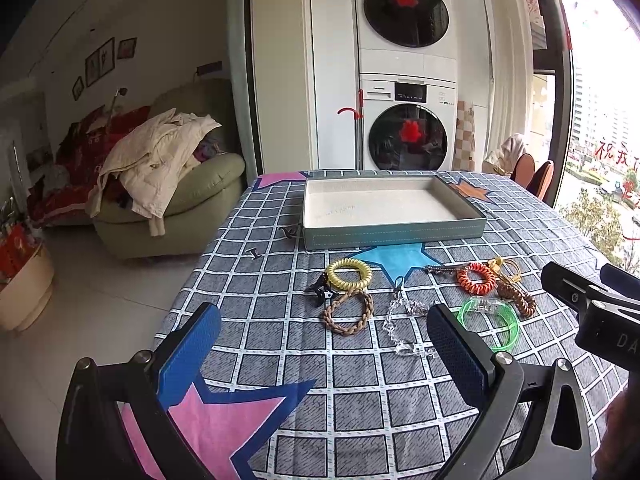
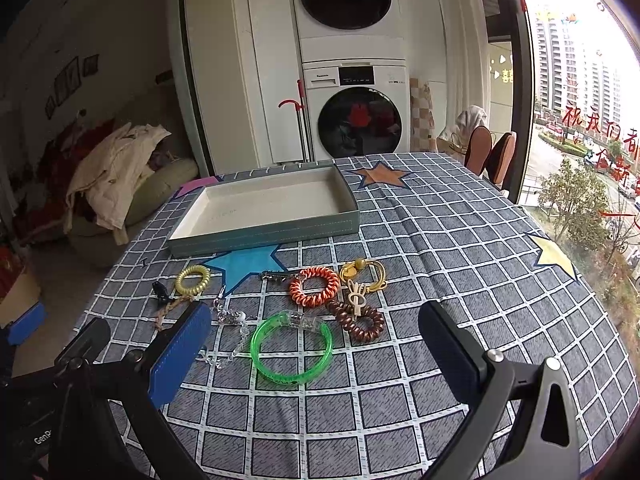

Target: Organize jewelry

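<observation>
The job looks like it has not started yet: the tray [image 1: 394,232] in the middle of the left wrist view is empty, with only its white floor showing, and every piece of jewelry lies on the checked tablecloth [image 1: 280,360] below it. Going from left to right in that view, there is a small black clip [image 1: 319,293], then a yellow coil band [image 1: 349,274] touching a brown braided bracelet [image 1: 348,314] just under it. Next comes a clear bead chain [image 1: 404,320] in the middle, then a green bangle [image 1: 490,322], an orange coil band [image 1: 476,278], a brown coil band [image 1: 518,300] and a yellow cord piece [image 1: 506,268] near the right side. So all of these pieces seem left to move into the tray. The left gripper [image 1: 324,344] sits at the bottom of its view, open wide, holding nothing and touching nothing. The right gripper [image 2: 314,350] is at the bottom of the right wrist view, also open wide and empty, with the green bangle lying on the cloth between its two fingers but not touched by them.
</observation>
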The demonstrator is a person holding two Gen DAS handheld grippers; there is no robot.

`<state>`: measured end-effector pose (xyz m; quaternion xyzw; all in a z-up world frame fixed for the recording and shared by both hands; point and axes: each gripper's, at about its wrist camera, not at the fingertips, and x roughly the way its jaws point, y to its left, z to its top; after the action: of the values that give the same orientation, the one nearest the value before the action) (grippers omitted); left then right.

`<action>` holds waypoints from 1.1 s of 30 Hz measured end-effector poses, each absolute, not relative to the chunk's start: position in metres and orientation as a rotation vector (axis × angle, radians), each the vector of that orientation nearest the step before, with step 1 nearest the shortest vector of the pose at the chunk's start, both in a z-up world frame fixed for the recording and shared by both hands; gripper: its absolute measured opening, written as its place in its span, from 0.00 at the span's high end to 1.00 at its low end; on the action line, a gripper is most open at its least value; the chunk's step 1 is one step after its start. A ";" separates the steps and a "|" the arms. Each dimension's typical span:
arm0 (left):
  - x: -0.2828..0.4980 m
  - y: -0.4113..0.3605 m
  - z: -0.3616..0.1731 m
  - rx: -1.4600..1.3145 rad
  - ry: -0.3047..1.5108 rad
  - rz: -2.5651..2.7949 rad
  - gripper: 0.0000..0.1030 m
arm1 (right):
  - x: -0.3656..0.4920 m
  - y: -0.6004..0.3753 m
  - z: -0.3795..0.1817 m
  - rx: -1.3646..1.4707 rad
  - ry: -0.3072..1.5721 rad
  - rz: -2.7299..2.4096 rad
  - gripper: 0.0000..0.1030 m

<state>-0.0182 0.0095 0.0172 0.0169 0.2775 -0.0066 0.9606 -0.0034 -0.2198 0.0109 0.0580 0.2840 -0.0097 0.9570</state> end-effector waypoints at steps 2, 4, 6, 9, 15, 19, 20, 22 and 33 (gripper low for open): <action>-0.017 0.011 0.016 0.027 0.570 -0.012 0.00 | -0.004 -0.220 0.011 0.118 0.576 -0.021 0.00; -0.015 0.012 0.015 0.022 0.579 -0.012 0.00 | -0.005 -0.220 0.010 0.119 0.576 -0.022 0.00; -0.014 0.013 0.014 0.020 0.585 -0.011 0.00 | -0.005 -0.220 0.010 0.121 0.577 -0.022 0.00; -0.014 0.013 0.013 0.020 0.590 -0.010 0.00 | -0.005 -0.219 0.011 0.121 0.578 -0.020 0.00; -0.013 0.012 0.011 0.019 0.604 -0.015 0.00 | -0.005 -0.220 0.011 0.123 0.583 -0.020 0.00; -0.013 0.012 0.009 0.018 0.612 -0.015 0.00 | -0.005 -0.220 0.009 0.127 0.587 -0.018 0.00; -0.014 0.012 0.009 0.018 0.611 -0.015 0.00 | -0.005 -0.220 0.009 0.128 0.587 -0.018 0.00; -0.014 0.012 0.009 0.019 0.612 -0.015 0.00 | -0.006 -0.221 0.009 0.129 0.588 -0.018 0.00; -0.014 0.011 0.008 0.022 0.613 -0.018 0.00 | -0.005 -0.221 0.009 0.129 0.587 -0.019 0.00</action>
<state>-0.0143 0.0106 0.0076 0.0108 0.3019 -0.0087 0.9532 -0.0055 -0.2207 0.0085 0.0634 0.2893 -0.0092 0.9551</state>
